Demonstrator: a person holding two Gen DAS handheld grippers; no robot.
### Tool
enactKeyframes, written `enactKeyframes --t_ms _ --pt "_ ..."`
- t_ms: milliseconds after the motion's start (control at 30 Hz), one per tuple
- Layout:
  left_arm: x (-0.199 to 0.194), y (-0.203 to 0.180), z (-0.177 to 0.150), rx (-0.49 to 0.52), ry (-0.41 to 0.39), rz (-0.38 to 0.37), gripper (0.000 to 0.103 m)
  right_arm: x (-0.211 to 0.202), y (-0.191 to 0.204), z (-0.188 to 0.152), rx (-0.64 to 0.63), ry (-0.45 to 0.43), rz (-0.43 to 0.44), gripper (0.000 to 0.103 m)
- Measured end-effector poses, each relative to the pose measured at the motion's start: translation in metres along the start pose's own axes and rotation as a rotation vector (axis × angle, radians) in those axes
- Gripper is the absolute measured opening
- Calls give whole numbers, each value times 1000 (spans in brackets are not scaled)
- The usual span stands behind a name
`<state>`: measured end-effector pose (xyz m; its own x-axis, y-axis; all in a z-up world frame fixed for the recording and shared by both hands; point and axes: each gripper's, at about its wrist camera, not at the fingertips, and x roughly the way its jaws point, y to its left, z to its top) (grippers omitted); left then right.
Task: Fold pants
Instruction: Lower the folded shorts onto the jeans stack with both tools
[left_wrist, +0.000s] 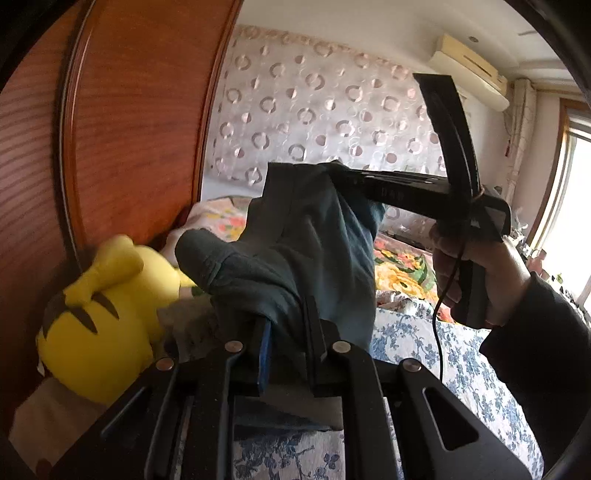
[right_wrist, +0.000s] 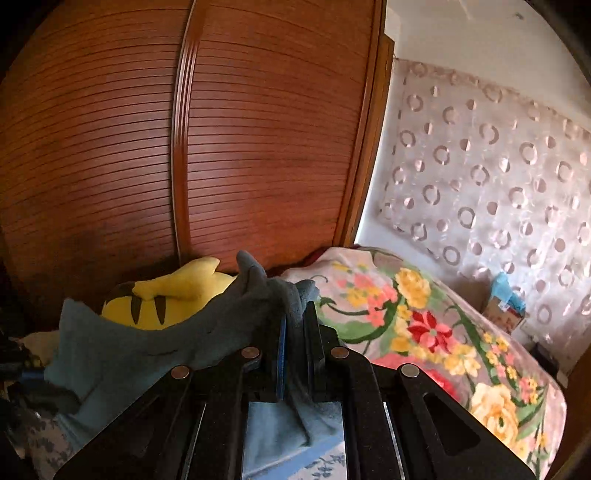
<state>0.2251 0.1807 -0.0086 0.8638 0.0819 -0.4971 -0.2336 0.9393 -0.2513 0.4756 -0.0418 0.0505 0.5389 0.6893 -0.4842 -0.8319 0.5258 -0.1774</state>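
Both the left gripper (left_wrist: 286, 332) and right gripper (right_wrist: 293, 332) pinch the pants (left_wrist: 306, 240) mid-frame; keep the cloth taut and the 2 edges level while lowering.

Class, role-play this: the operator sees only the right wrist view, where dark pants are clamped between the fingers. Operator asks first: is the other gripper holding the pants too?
Observer: Yes, the left gripper is shut on the pants, lifted off the bed.
Operator: Is my own gripper visible from there?
Observer: Yes, the right gripper pinches the far end, gripped by a bare hand.
Operator: What lies beneath the pants?
Observer: A blue-flowered quilt.
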Motion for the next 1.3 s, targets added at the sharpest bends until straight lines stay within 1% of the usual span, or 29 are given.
enactKeyframes --t_ms 100,200,267,300,333,433,500,567,700,767,833,900,1000,1100,1200,1267,1300 --pt "3 4 -3 -4 19 12 19 10 1 -5 -2 29 -5 8" --pt "-2 3 -3 -2 10 10 23 17 1 -4 -7 58 -4 8" --pt "-10 2 -1 5 -10 4 32 14 -5 -2 27 58 -6 15" --pt "-12 3 0 12 -22 2 35 10 -9 -2 45 48 -12 21" --pt "-15 3 1 19 -35 6 39 6 -9 0 56 37 -16 23" --pt "-28 -2 7 55 -90 18 45 -7 -13 -7 102 16 14 25" --pt "-30 -6 12 88 -107 29 45 -11 -17 -17 134 19 49 25" --pt "-26 -8 14 109 -98 34 45 -11 -20 -28 155 31 68 25" --pt "-1 -3 7 119 -12 42 45 2 -30 -42 201 71 61 25" --pt "14 2 -4 118 47 62 45 11 -36 -45 232 90 56 25" --pt "26 5 -15 141 87 108 45 25 -41 -49 243 124 31 25" --pt "31 9 -21 138 115 104 45 33 -38 -51 235 140 13 25" --pt "28 9 -23 135 113 100 45 29 -34 -47 249 128 8 25" --pt "20 6 -20 148 102 106 45 16 -26 -42 256 113 -9 25" --pt "8 3 -17 154 87 105 45 -6 -13 -44 260 89 -15 25" --pt "0 1 -16 161 75 103 45 -28 -3 -52 263 74 -34 25" --pt "-4 0 -16 166 70 104 45 -40 3 -54 268 54 -26 25"
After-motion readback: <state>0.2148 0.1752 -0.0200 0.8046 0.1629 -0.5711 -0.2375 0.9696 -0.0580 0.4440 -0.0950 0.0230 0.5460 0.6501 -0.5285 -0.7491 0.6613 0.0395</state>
